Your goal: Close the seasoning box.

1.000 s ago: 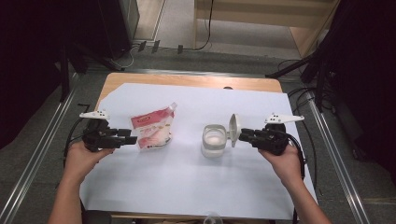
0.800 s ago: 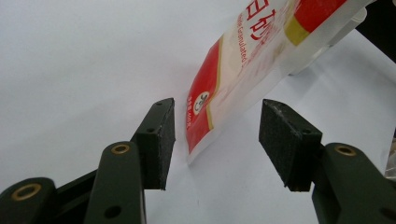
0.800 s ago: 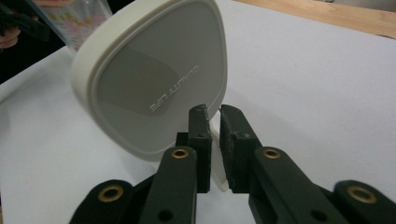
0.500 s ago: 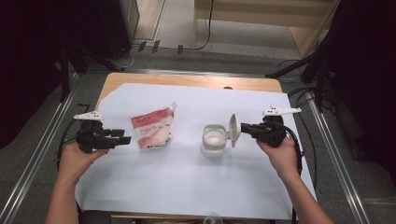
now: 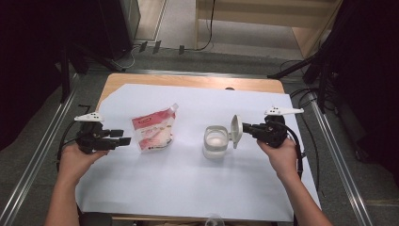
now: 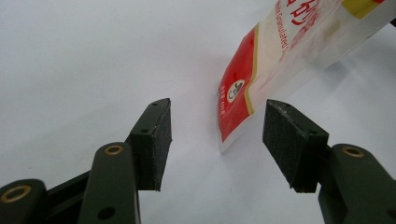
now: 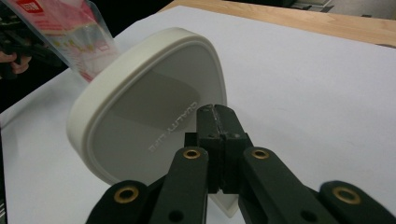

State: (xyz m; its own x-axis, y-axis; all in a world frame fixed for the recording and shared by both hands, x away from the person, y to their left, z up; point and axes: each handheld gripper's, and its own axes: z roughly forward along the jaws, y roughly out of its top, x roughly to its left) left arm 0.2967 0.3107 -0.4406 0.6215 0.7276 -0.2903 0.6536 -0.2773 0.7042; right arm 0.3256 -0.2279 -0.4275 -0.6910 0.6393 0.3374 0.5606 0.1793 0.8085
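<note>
White paper sheet (image 5: 188, 183) covers most of the wooden table (image 5: 188, 81); the work sits on the sheet's middle band.

Left side: the left gripper (image 5: 123, 140) is held low near the sheet's left edge, pointing at the red-and-white sugar pouch (image 5: 154, 131). In the left gripper view its jaws stand apart with the pouch's lower corner (image 6: 233, 116) just ahead of the gap, not between the pads. They have just been opening a little further and nothing is between them. The pouch lies left of centre on the sheet, tilted, with one top corner raised. Print reads partly as "Granulated"; whether the pouch is already cut open I cannot tell.

Centre: a clear container (image 5: 216, 141) stands upright on the sheet, mouth uncovered. It looks pale inside; whether it holds anything is unclear from above.

Right side: the right gripper (image 5: 243, 128) has its jaws pressed together on the tab of the white lid (image 5: 235, 131), which is held on edge just beside the container's right rim. The right gripper view shows the lid's (image 7: 144, 107) inner face and rim, with the closed jaws pinching its lower edge.

Status, as judged:
- Lid off container: done, lid in the right grip.
- Pouch pickup: not yet done, left jaws lined up but apart from it.
- Left to do: probably grasp pouch, pour into container, refit lid.
</note>
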